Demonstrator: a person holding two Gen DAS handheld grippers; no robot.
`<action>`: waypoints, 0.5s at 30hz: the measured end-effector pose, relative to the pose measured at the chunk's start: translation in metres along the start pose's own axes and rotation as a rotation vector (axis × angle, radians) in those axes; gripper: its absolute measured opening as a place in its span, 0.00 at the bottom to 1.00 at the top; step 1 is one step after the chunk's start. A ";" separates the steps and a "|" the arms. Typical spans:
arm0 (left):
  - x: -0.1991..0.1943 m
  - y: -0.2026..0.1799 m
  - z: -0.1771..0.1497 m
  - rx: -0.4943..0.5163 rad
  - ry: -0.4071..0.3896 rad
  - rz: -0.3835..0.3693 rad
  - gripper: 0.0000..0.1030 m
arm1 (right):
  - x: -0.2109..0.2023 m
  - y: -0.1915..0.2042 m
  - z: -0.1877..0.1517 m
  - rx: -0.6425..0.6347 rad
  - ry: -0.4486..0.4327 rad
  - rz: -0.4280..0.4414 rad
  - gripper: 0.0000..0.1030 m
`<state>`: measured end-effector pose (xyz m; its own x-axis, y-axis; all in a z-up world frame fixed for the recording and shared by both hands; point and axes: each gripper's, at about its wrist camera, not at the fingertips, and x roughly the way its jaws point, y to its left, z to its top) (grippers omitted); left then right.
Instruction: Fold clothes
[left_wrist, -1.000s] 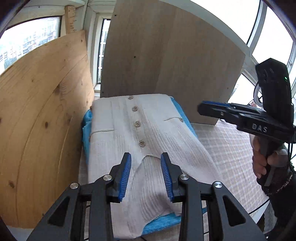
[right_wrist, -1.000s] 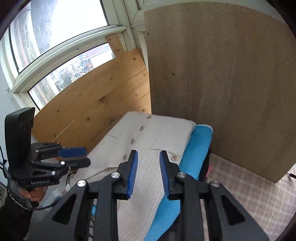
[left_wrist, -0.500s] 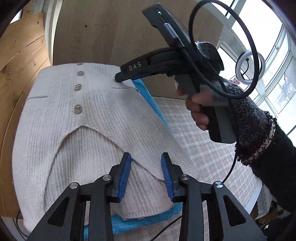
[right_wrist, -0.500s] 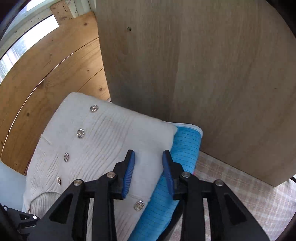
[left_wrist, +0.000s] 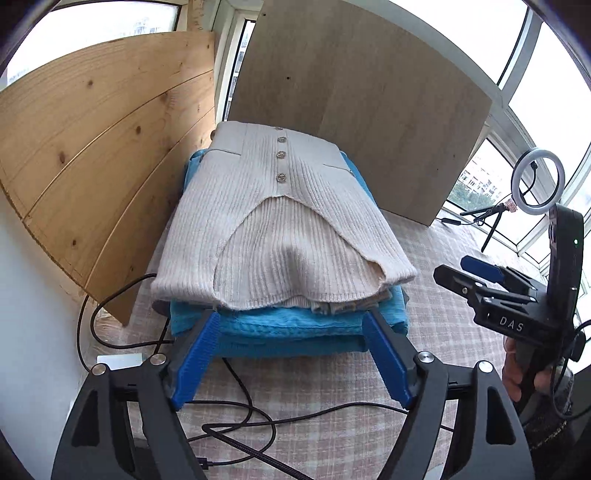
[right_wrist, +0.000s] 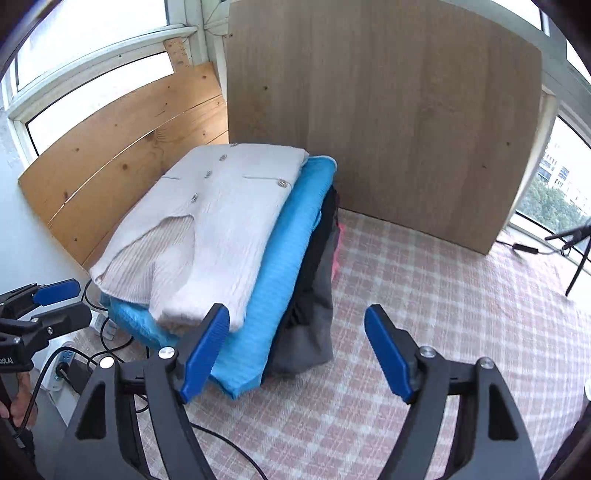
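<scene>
Cardigan (left_wrist: 280, 221), cream and ribbed, lies folded on top of the stack (right_wrist: 258, 280), over a blue knit (left_wrist: 295, 325) and darker clothes, in the far left corner of the checked cloth (right_wrist: 424, 314) against the boards (left_wrist: 92, 155). Left gripper (left_wrist: 291, 354) has just been opening; its jaws stand wide apart, nothing between them, just short of the stack's near edge. Right gripper (right_wrist: 295, 347) has likewise just been opening and is spread and empty, near the stack's near right corner. The fold looks finished, so the step in hand seems to be letting go and backing off. Doing it well means keeping both sets of jaws wide, pulling straight away without snagging the loose near hem, and steering clear of the cables (left_wrist: 236, 424) on the near left.
</scene>
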<state>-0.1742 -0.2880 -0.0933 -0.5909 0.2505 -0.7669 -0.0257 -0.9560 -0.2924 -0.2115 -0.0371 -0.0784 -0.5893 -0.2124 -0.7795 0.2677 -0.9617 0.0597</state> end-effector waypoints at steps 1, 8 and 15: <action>-0.003 -0.003 -0.005 0.005 0.009 0.001 0.75 | -0.003 -0.005 -0.010 0.036 0.012 -0.010 0.73; -0.031 -0.032 -0.031 0.061 0.045 0.026 0.75 | -0.038 -0.031 -0.062 0.167 0.074 -0.082 0.73; -0.077 -0.061 -0.045 0.051 -0.011 0.043 0.75 | -0.098 -0.051 -0.069 0.183 -0.042 -0.104 0.73</action>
<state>-0.0912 -0.2419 -0.0423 -0.6014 0.2071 -0.7716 -0.0404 -0.9725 -0.2295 -0.1150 0.0445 -0.0478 -0.6386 -0.1137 -0.7611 0.0634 -0.9934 0.0951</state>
